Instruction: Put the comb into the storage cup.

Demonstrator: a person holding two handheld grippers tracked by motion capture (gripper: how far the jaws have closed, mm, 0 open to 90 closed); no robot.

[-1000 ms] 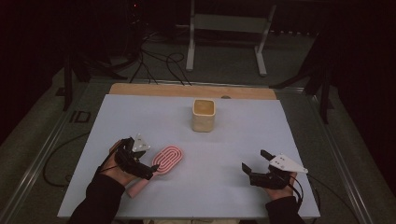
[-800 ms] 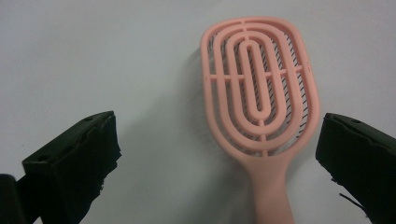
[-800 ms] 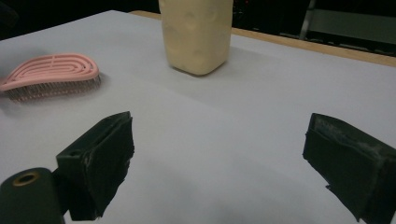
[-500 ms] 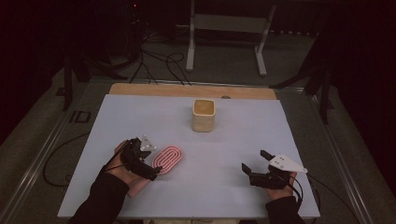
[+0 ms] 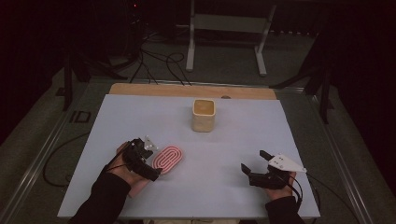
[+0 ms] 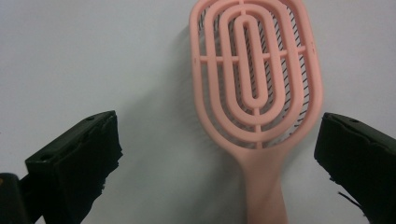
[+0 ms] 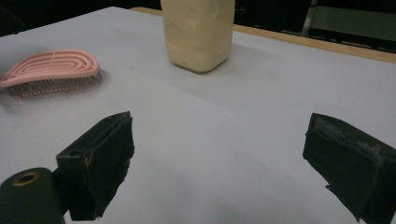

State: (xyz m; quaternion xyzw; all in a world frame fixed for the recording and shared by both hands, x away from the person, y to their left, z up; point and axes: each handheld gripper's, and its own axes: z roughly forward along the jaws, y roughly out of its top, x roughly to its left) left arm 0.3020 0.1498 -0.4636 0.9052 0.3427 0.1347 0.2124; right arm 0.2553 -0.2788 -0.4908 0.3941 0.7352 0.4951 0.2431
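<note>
Step in hand: approach to pick up the pink brush (image 6: 256, 79), lying bristles-down on the table (image 5: 233, 154) at my near left. My left gripper (image 6: 219, 158) hangs over its handle, jaws wide, nothing held. My right gripper (image 7: 219, 168) idles, wide, facing the cream container (image 7: 198, 32). Next: lower, centre, close on handle.

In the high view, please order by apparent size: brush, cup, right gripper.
1. right gripper, with its plate.
2. brush and cup: too alike to rank; the brush handle is hidden.
</note>
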